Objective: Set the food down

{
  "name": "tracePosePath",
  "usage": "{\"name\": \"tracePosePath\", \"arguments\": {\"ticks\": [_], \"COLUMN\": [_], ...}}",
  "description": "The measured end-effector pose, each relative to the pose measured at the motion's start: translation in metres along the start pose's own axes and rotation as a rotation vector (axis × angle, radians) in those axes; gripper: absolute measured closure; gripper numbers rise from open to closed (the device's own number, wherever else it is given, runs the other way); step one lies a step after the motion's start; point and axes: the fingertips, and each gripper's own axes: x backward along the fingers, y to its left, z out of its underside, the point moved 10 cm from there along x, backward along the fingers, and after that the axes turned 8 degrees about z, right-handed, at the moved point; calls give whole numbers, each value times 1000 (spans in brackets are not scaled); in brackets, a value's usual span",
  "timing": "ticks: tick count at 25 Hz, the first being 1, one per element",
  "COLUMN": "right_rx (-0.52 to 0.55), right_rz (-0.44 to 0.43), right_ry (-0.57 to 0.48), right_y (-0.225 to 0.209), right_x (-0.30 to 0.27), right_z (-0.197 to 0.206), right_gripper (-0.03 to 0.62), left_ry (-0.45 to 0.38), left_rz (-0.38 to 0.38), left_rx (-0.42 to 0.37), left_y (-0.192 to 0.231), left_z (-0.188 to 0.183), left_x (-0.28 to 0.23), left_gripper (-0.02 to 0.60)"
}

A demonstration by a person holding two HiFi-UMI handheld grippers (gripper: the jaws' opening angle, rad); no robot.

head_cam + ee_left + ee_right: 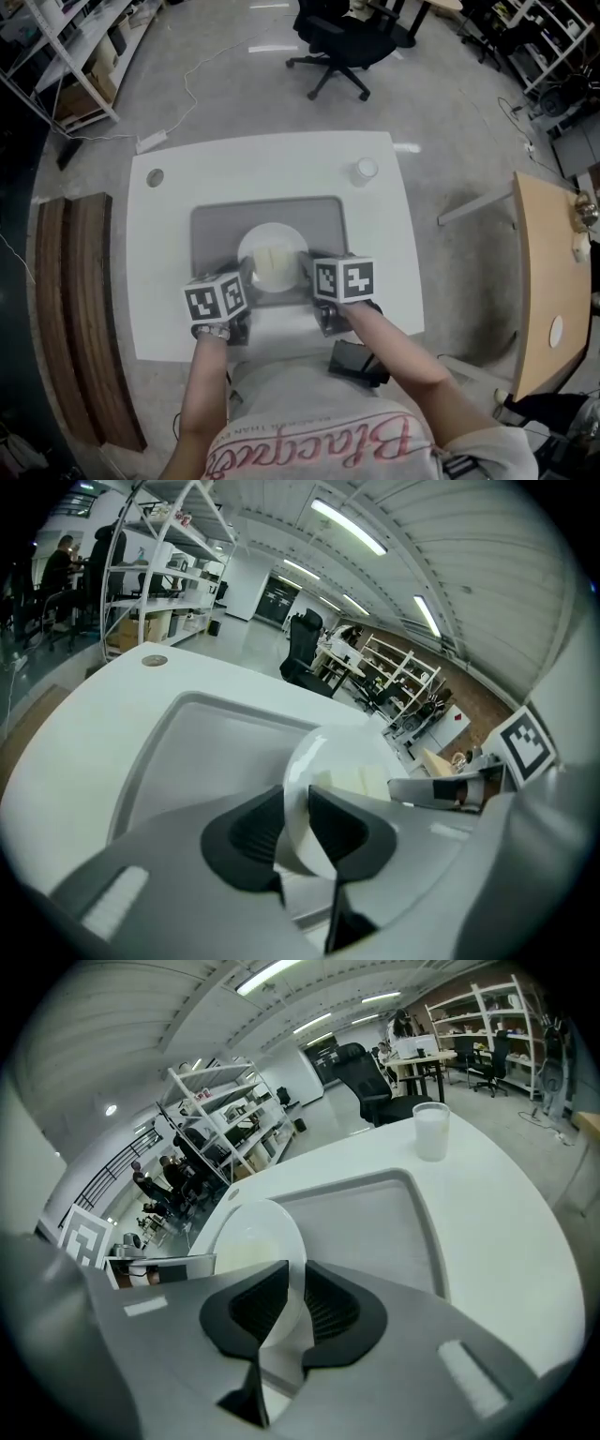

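A white plate (269, 259) carries a pale square slice of food (272, 262) over the grey mat (214, 230) on the white table. My left gripper (246, 281) is shut on the plate's left rim, and my right gripper (305, 275) is shut on its right rim. In the left gripper view the plate (314, 771) stands edge-on between the black pads (255, 829), with the food (361, 782) beyond. In the right gripper view the plate (255, 1243) is pinched at its rim by the pads (328, 1305). I cannot tell whether the plate rests on the mat (375, 1227) or hangs just above it.
A small white cup (365, 170) stands at the table's far right, seen as the cup (431, 1130) in the right gripper view. A round grommet (155, 176) sits at the far left corner. An office chair (342, 42) stands beyond the table, a wooden desk (544, 281) to the right.
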Motion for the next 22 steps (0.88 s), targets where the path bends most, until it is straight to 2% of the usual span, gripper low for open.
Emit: {"name": "tracePosePath", "arguments": {"ticks": [6,12,17,22], "right_rx": [-18,-38,-48,11], "right_rz": [28,54,57,61], "right_ry": [38,58,62,58], "right_y": [-3,-5,-5,-9], "right_x": [-16,-26,-32,-36], "right_z": [1,2,1,1], "right_gripper": [537,536,534,528], "left_ry": [40,83,95,87], "left_rz": [-1,-18,-14,-7], "left_rx": [29,15,36,57], "left_y": [13,19,25,26], "left_z": [1,0,-1,1], "left_x": [-15,-26,-31,-36], "left_gripper": [505,494,494,497]}}
